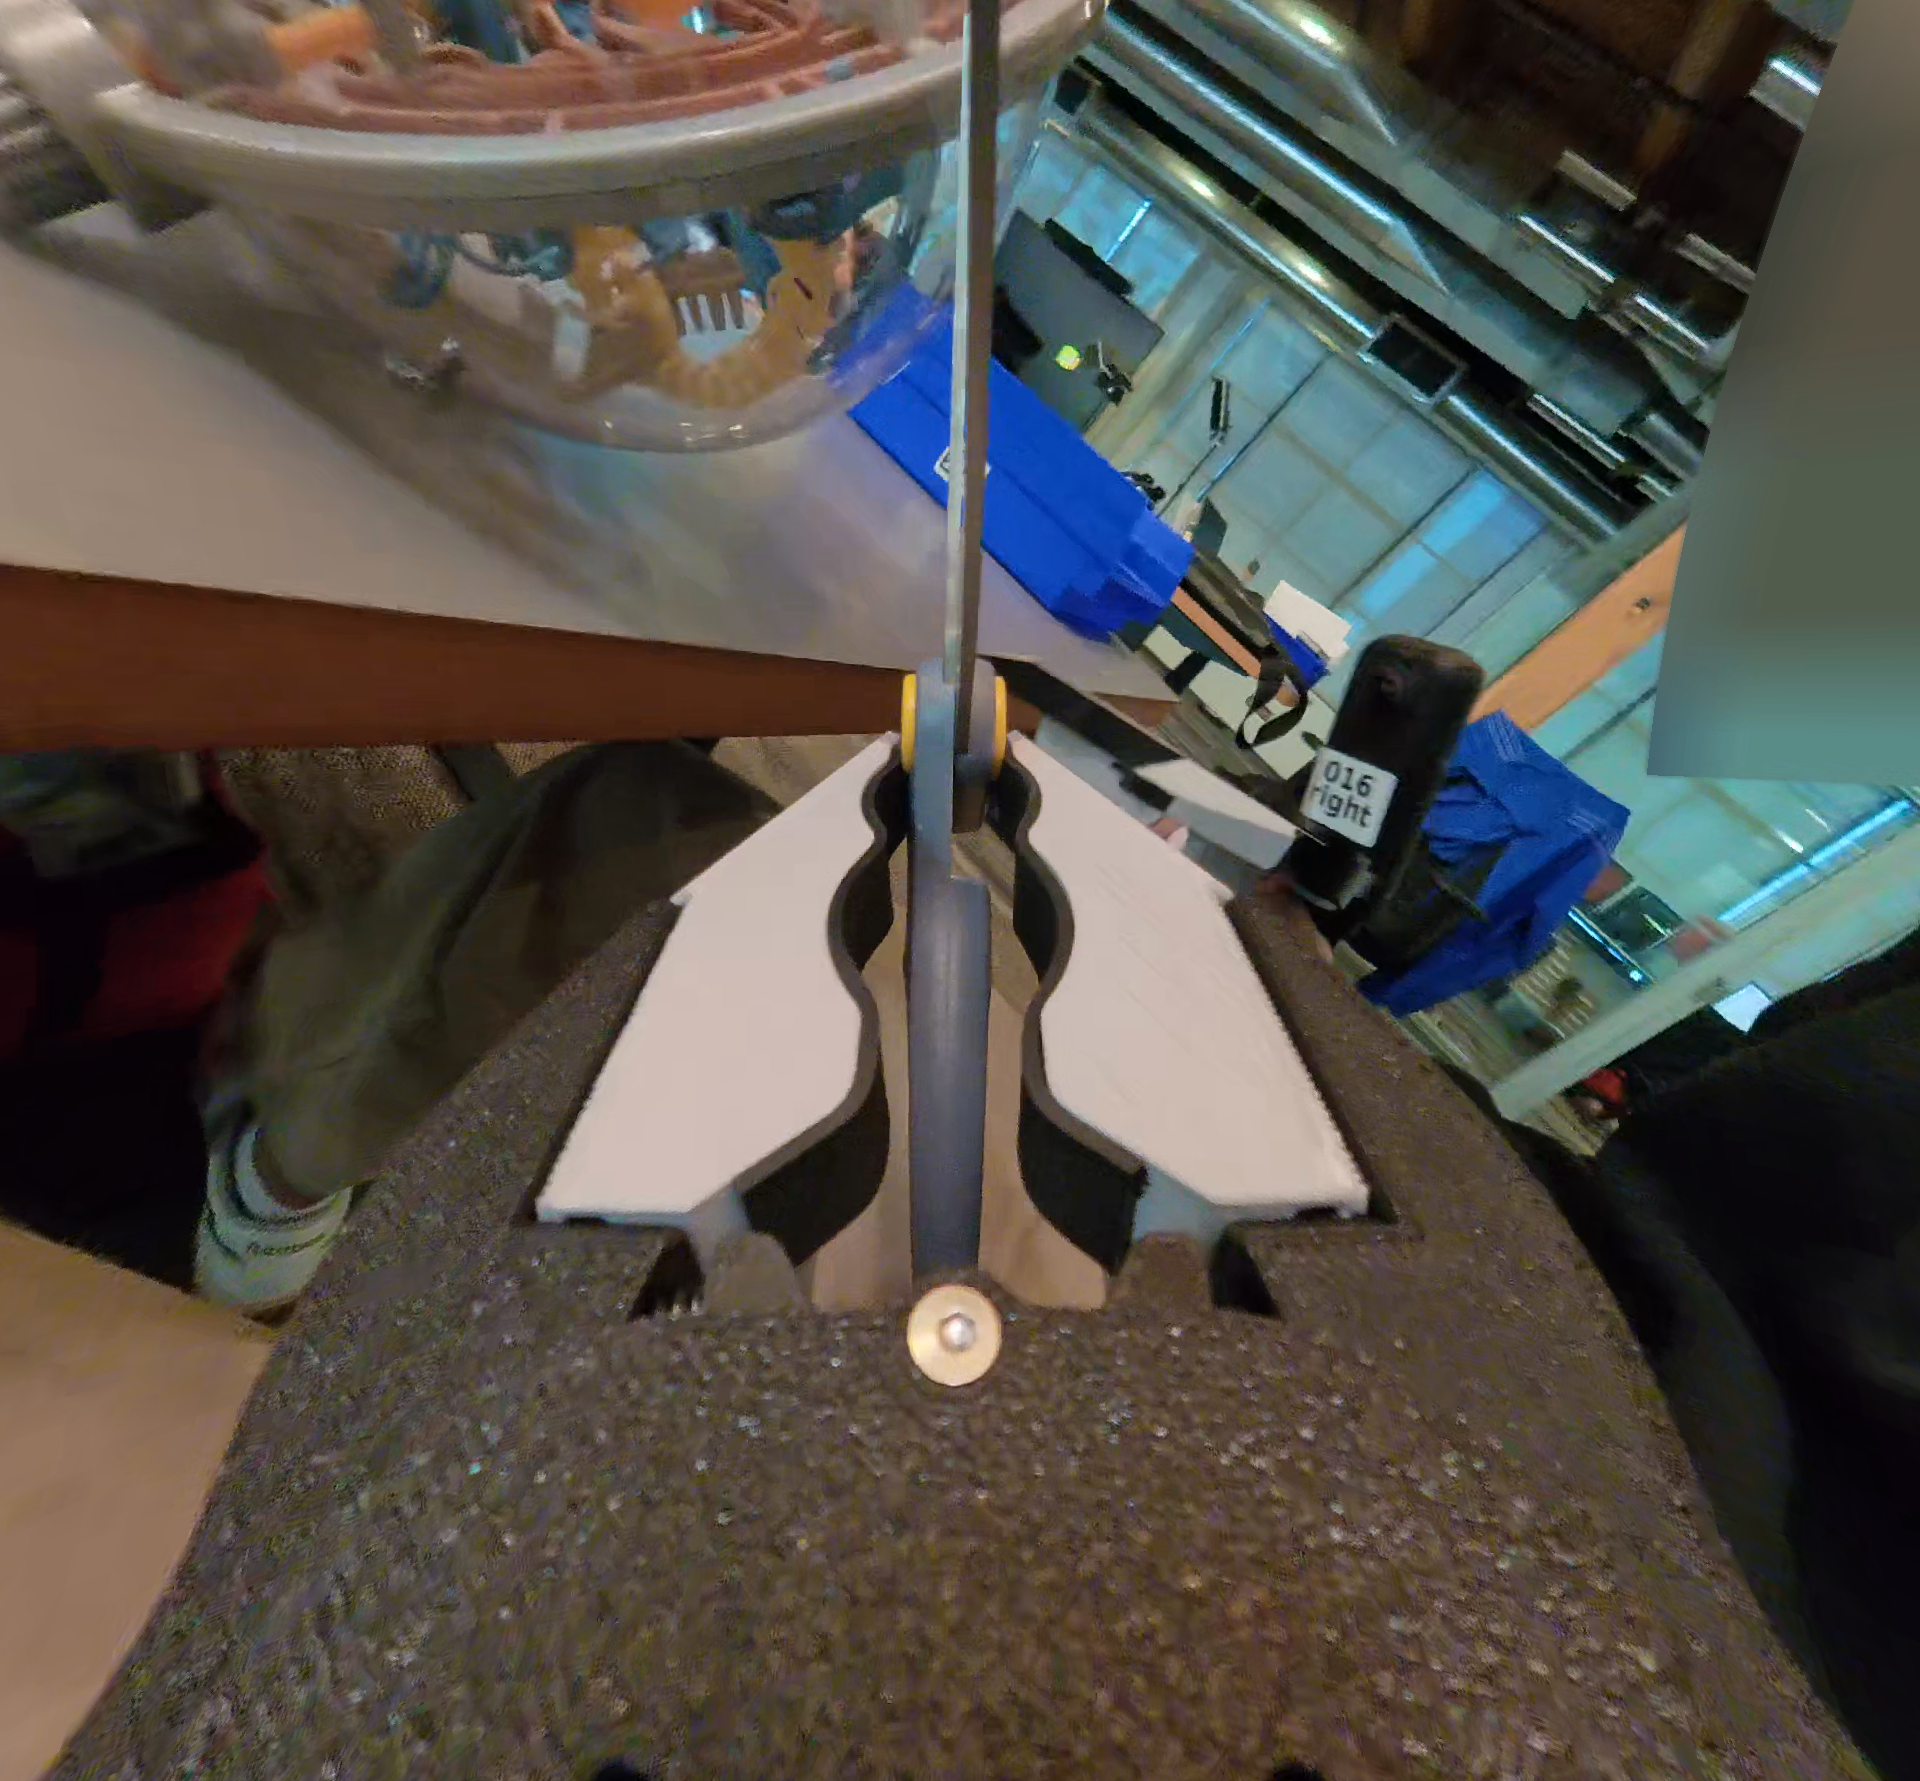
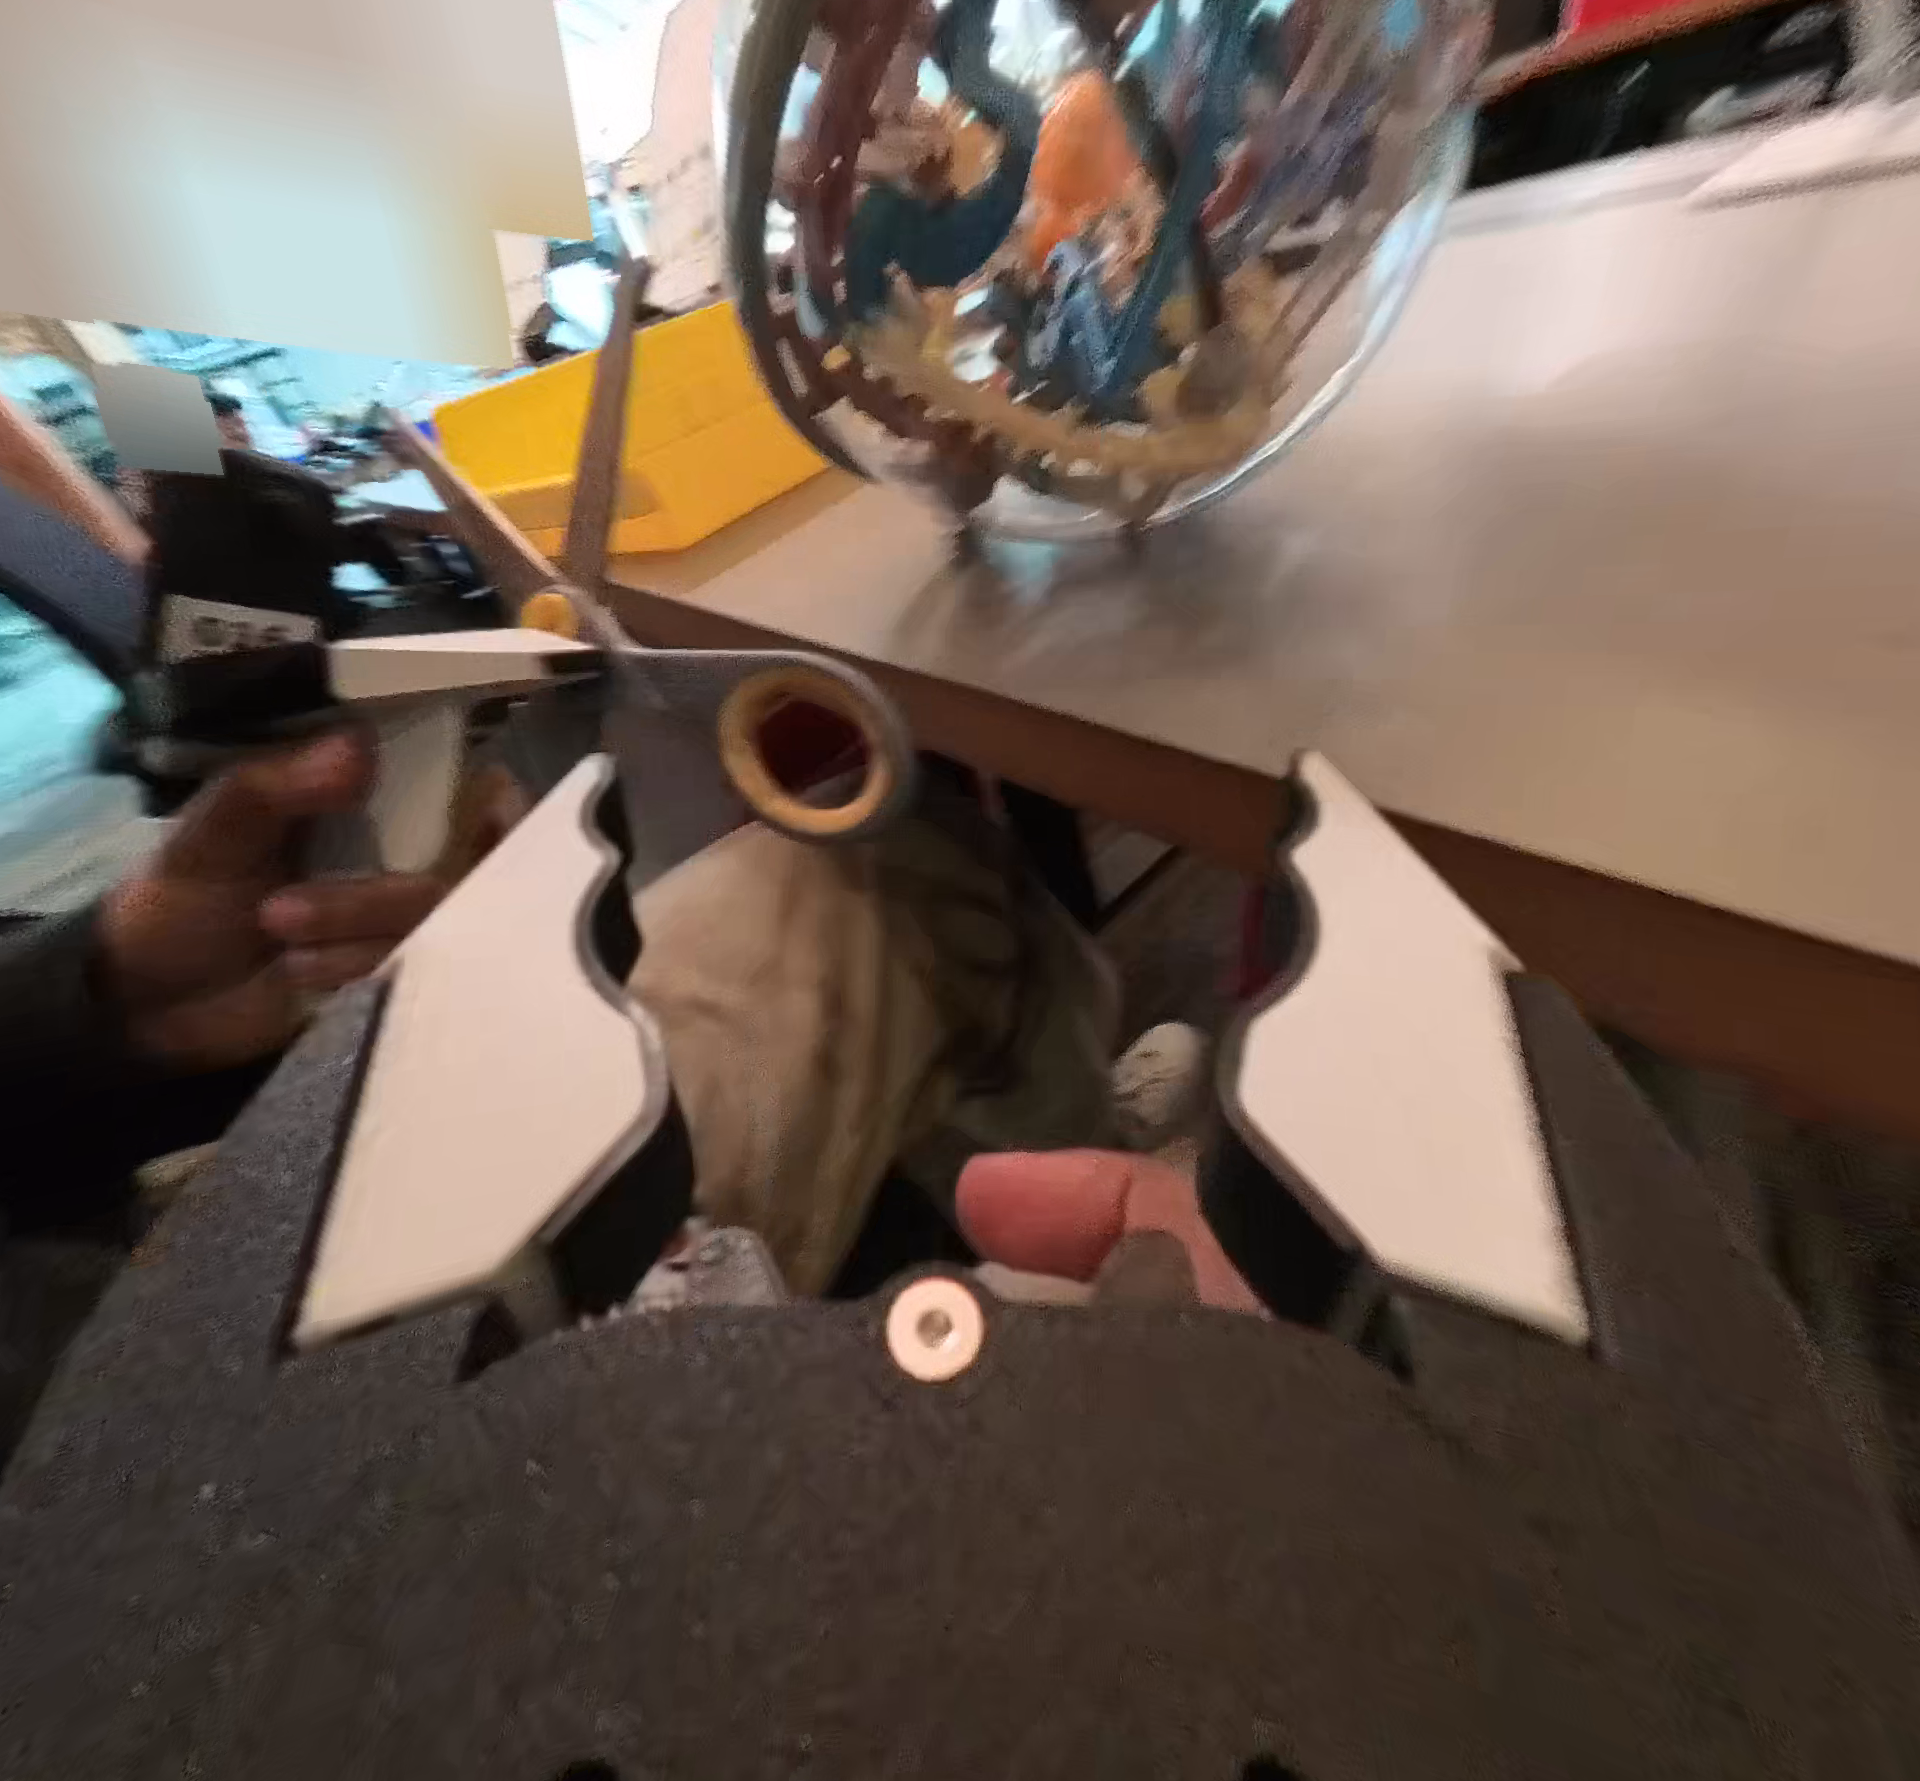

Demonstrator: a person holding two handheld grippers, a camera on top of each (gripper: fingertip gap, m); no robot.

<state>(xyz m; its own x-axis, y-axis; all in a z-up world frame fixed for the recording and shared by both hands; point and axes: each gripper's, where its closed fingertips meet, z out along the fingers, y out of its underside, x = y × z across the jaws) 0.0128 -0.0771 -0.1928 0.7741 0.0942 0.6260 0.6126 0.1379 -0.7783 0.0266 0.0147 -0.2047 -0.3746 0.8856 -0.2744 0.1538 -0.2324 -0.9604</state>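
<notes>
While clamped in left tongs (image 1: 953, 744) (right (image 2: 951, 786) agape): one scissors (image 1: 948, 1004).

The left tool (image 1: 951, 755), with smooth matt white plastic fingers (image 1: 727, 1025) set in a rough, grainy dark foam-like body, grips grey-handled scissors with dull metal blades (image 1: 948, 1056). At eleven o'clock a glossy clear plastic sphere with coloured plastic tracks inside (image 1: 540, 131) sits on the matt grey desk with a brown wood-look edge (image 1: 260, 484). The right tool (image 2: 951, 796) shows the same white plastic, jaws apart. At ten o'clock lies a smooth yellow plastic bin (image 2: 686, 443).
</notes>
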